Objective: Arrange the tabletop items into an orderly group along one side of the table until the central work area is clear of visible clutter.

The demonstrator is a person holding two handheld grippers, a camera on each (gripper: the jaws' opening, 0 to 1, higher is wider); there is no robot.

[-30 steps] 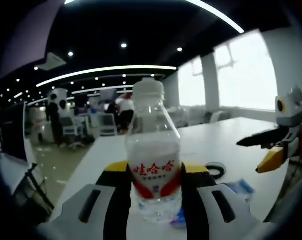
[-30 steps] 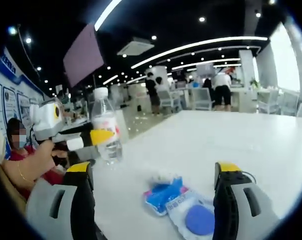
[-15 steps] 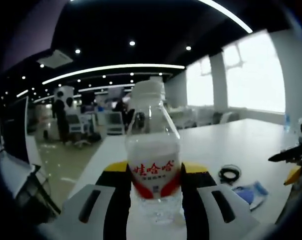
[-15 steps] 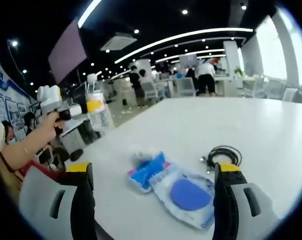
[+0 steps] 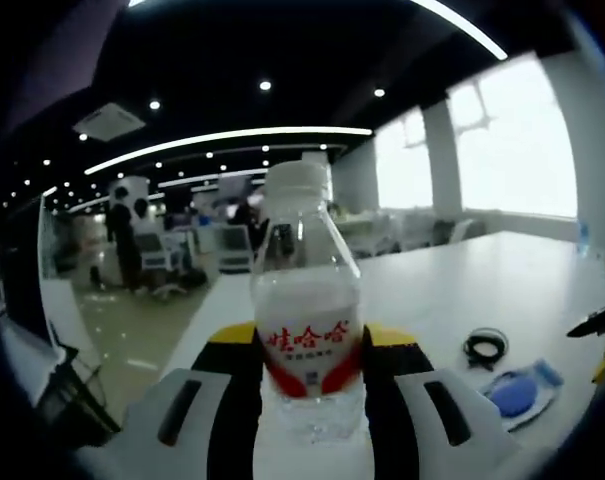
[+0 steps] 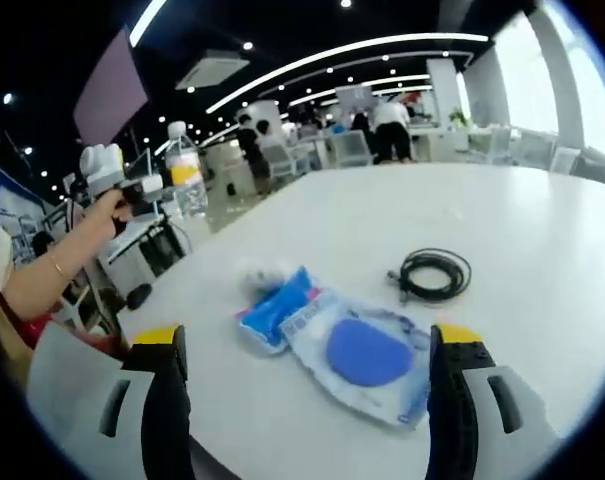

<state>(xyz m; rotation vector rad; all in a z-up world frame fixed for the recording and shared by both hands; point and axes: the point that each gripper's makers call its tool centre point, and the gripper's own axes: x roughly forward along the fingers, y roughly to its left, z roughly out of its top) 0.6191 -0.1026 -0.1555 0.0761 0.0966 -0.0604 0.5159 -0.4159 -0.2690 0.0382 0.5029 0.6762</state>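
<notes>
A large open office runs behind everything, with a dark ceiling crossed by long curved light strips point(image 5: 232, 137), bright windows point(image 5: 512, 150) on the right in the left gripper view, and people standing among chairs and desks at the far end. The white table point(image 6: 542, 220) takes up most of the right gripper view, its top smooth and glossy. Near that view's centre lies a clear plastic pouch with a blue round pad point(image 6: 360, 352) inside, touching a blue packet point(image 6: 272, 308) on its left; a coiled black cable point(image 6: 434, 273) lies just beyond, to the right. The right gripper point(image 6: 302, 400) hovers over these with its jaws spread wide. At the far left, off the table's edge, the left gripper point(image 6: 147, 186) is closed around a water bottle point(image 5: 308, 310) with a white cap and a red label.
</notes>
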